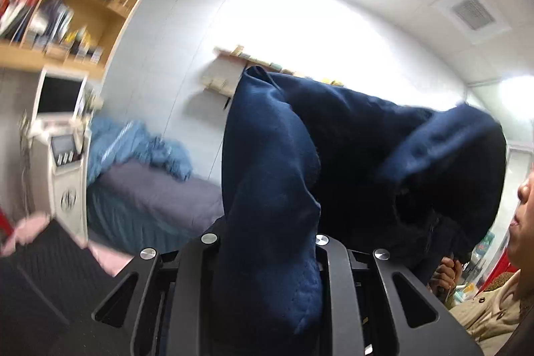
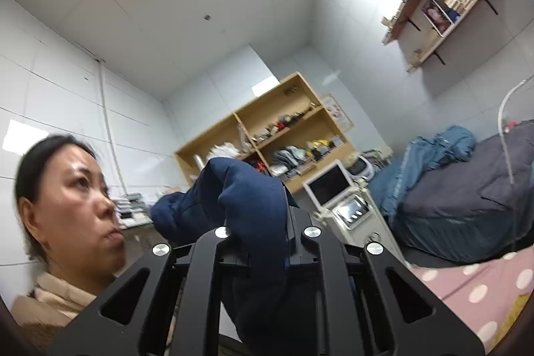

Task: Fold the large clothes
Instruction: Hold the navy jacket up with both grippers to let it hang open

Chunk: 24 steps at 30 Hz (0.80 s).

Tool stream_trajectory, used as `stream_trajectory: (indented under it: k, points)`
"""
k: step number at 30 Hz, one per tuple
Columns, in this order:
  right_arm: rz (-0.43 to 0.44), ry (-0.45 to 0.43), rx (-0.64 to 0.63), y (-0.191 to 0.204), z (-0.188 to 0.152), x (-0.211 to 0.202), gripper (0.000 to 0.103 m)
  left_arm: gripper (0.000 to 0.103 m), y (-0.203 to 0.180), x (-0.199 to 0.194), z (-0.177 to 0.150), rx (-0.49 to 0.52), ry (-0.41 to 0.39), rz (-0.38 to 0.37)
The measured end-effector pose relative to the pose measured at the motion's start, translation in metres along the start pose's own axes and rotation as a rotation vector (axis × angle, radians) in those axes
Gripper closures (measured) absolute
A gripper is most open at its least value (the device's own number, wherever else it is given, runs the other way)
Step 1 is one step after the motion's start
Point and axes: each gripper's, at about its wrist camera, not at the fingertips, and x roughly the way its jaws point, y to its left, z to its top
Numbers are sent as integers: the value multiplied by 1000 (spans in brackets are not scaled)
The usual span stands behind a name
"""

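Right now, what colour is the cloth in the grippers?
Dark navy blue cloth, clearest from the left wrist.

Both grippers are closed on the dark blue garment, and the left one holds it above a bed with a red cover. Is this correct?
Not quite: the bed cover is grey, not red, as the left wrist view shows. The rest holds: the left gripper and the right gripper are both shut on the dark blue garment.
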Motion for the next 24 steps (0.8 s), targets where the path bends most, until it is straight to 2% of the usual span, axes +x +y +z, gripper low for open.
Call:
stream_trajectory:
  k: [2, 4, 6, 9, 10, 11, 12, 14, 15, 16, 17, 18, 19, 20, 21, 22, 23, 24]
  points:
    - [-4, 47, 17, -7, -13, 5, 91, 83, 16, 0, -9, -40, 53, 26]
    - [-85, 69, 17, -15, -22, 13, 91, 83, 21, 7, -13, -37, 86, 68]
    - [-141, 105, 66, -41, -24, 27, 91, 83, 33, 36, -14, -58, 147, 72]
    - [-237, 143, 145, -95, -27, 48, 91, 83, 60, 102, -15, -52, 246, 104]
    - [-279, 148, 187, -118, -29, 52, 91, 83, 70, 122, -16, -67, 272, 115]
    - [-323, 153, 228, -142, -30, 58, 91, 83, 86, 158, -20, -103, 324, 123]
    - [-383, 160, 273, -169, -33, 64, 91, 83, 102, 190, -26, -133, 372, 129]
    - [-556, 190, 328, -224, -38, 77, 89, 82, 129, 250, -41, -169, 454, 186]
    - [-584, 191, 377, -246, -42, 80, 87, 82, 143, 286, -53, -185, 494, 201]
    - [-637, 192, 431, -276, -48, 84, 84, 77, 154, 311, -60, -174, 513, 227]
    - [-721, 206, 463, -304, -54, 88, 79, 71, 164, 345, -77, -152, 558, 285]
    - [-846, 232, 476, -330, -61, 93, 68, 70, 173, 369, -90, -142, 591, 325]
    - [-939, 251, 457, -344, -67, 96, 52, 66, 183, 397, -109, -98, 624, 403]
    - [-1017, 259, 422, -359, -74, 98, 41, 60, 190, 412, -122, -85, 658, 442]
    - [-1056, 259, 413, -369, -82, 98, 29, 59, 197, 424, -140, -95, 710, 468]
    - [-1104, 272, 423, -377, -93, 97, 28, 46, 207, 436, -162, -106, 748, 480]
    - [-1111, 281, 438, -382, -100, 95, 28, 28, 211, 437, -174, -108, 756, 487]
    - [-1096, 292, 472, -387, -114, 90, 28, 21, 216, 436, -185, -122, 750, 484]
